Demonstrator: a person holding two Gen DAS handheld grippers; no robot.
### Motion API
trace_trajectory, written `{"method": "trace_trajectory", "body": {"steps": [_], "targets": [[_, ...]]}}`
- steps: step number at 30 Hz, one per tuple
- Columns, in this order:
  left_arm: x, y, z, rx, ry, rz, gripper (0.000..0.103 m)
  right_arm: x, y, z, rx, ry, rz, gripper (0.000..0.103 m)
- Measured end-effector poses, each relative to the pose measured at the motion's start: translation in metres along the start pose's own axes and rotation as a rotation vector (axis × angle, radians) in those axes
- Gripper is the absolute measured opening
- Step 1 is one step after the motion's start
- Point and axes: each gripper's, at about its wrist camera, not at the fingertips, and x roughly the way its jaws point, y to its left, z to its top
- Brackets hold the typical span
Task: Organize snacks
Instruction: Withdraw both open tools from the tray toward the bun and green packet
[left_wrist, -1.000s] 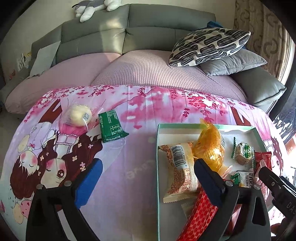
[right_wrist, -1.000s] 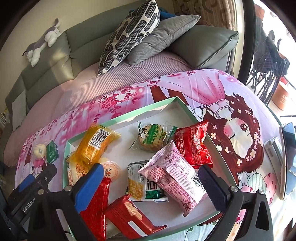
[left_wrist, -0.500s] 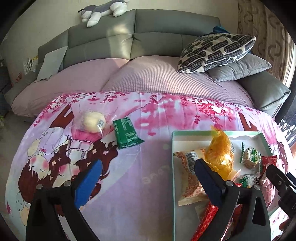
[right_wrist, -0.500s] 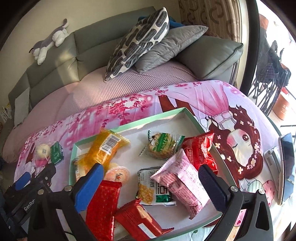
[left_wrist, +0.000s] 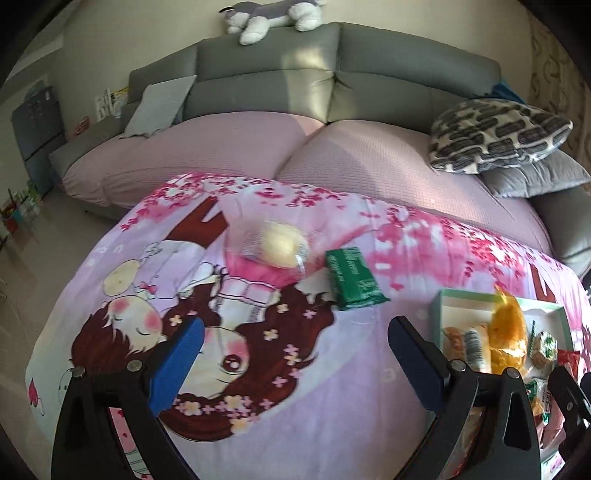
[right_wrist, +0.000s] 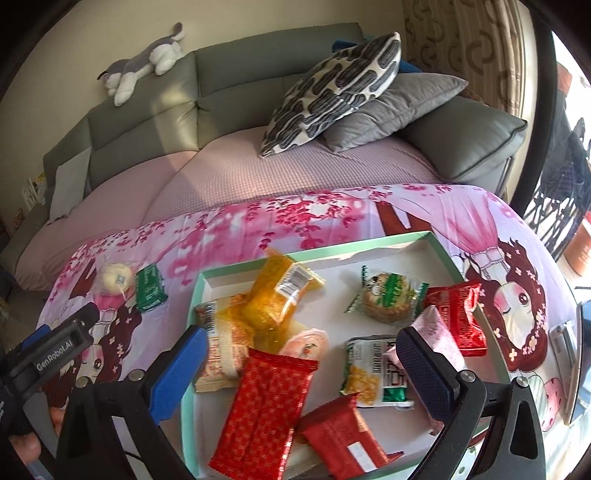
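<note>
From the left wrist view, the left gripper hangs over the pink cartoon-print cloth with its blue-padded fingers spread wide and empty; a clear-wrapped pale yellow bun and a green foil packet lie beyond them, left of the shallow mint-green cardboard tray. From the right wrist view, the right gripper hovers over that tray, fingers wide apart, gripping nothing, above a red patterned wafer packet among other snacks.
</note>
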Motion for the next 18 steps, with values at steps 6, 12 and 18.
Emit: {"method": "trace_trajectory", "body": {"steps": [6, 12, 18], "targets": [[0.0, 0.021, 0.003, -0.022, -0.004, 0.029, 0.1, 0.002, 0.027, -0.003, -0.038, 0.006, 0.042, 0.103], [0.001, 0.037, 0.005, -0.028, -0.007, 0.047, 0.1, 0.007, 0.053, -0.006, -0.069, 0.019, 0.078, 0.103], [0.005, 0.051, 0.006, -0.045, 0.001, 0.06, 0.1, 0.013, 0.074, -0.012, -0.102, 0.041, 0.094, 0.103]]}}
